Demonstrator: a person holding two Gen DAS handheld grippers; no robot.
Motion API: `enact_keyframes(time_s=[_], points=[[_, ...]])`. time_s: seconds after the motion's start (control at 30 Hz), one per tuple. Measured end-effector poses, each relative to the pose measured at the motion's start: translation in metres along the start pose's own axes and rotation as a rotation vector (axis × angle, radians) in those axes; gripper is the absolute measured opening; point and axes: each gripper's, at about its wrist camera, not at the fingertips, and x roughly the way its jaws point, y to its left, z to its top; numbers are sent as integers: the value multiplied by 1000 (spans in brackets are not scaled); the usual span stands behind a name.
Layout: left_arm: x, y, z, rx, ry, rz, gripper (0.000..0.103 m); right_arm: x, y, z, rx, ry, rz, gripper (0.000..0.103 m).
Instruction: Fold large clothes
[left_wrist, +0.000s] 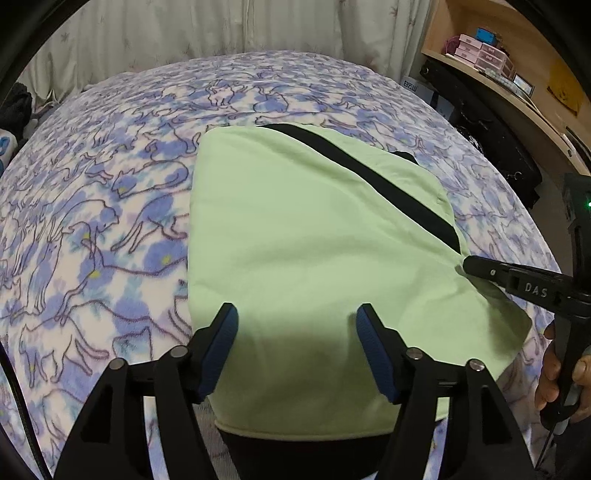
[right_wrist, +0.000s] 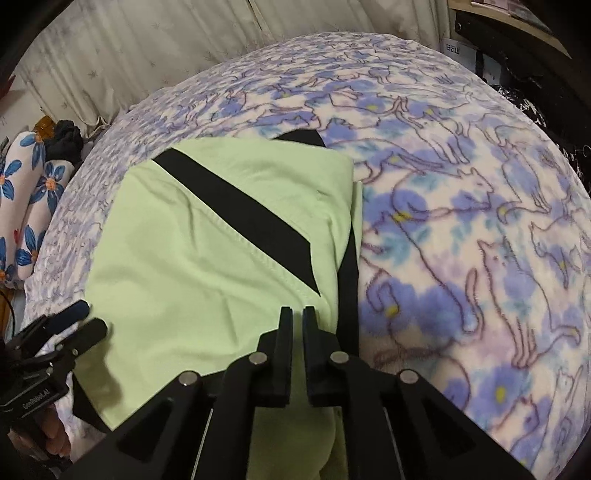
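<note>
Bed (left_wrist: 110, 206), cat-print blanket, curtain at 12 o'clock. Garment (left_wrist: 295, 251): green, folded, centre. My left gripper (left_wrist: 297, 321): wide, empty, over its near edge. My right gripper (right_wrist: 297, 314): pinched on the 3 o'clock fold. Risk: thin pinch slips, fold springs open.

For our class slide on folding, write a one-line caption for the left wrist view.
Open left gripper hovers over a green garment on a cat-print blanket while the right gripper pinches its edge.
</note>
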Motion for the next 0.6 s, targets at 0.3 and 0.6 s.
enact_keyframes(time_s=[0.3, 0.6], points=[[-25, 0, -2, -9, 29, -9, 76, -50, 10, 3, -22, -67, 12, 53], [-47, 9, -4, -3, 38, 4, 81, -76, 17, 0, -80, -87, 12, 75]])
